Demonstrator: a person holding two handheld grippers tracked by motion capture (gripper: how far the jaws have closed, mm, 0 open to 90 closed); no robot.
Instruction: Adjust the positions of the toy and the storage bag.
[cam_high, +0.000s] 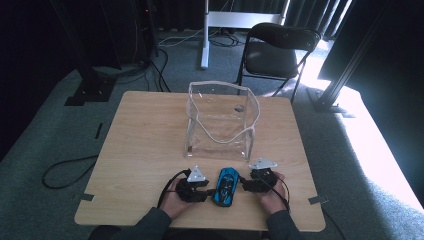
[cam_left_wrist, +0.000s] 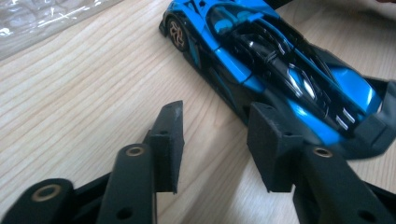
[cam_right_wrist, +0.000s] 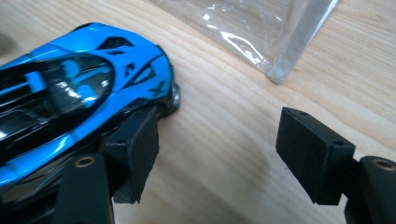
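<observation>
Left gripper (cam_high: 206, 192) first: its jaws stand apart with nothing between them, one pad (cam_left_wrist: 268, 144) just against the flank of the blue toy car (cam_high: 225, 185) near one end, the other over bare wood. Nothing is clamped. The car sits on its wheels on the wooden table (cam_high: 145, 150), near my edge, between my two hands and just in front of the clear plastic bag (cam_high: 220, 120) that stands open behind it.

What worries me on this side is the offset. If I close now, the jaws meet on air beside the car, and the inner pad may only shove it sideways; on its wheels it could roll away.

Right gripper (cam_high: 245, 184): also spread wide, holding nothing. In the right gripper view one pad (cam_right_wrist: 137, 149) touches the car's body by a wheel and the other (cam_right_wrist: 310, 154) stands well clear, near the bag's corner. The same fault applies: a close from here pinches nothing and nudges the car towards my left tool. Pushed from both sides, it might twist or tip. I also risk catching the bag's edge with the outer pad.

Both forearms come in low from my edge, hands resting close to the tabletop, grippers angled inward at the car.
</observation>
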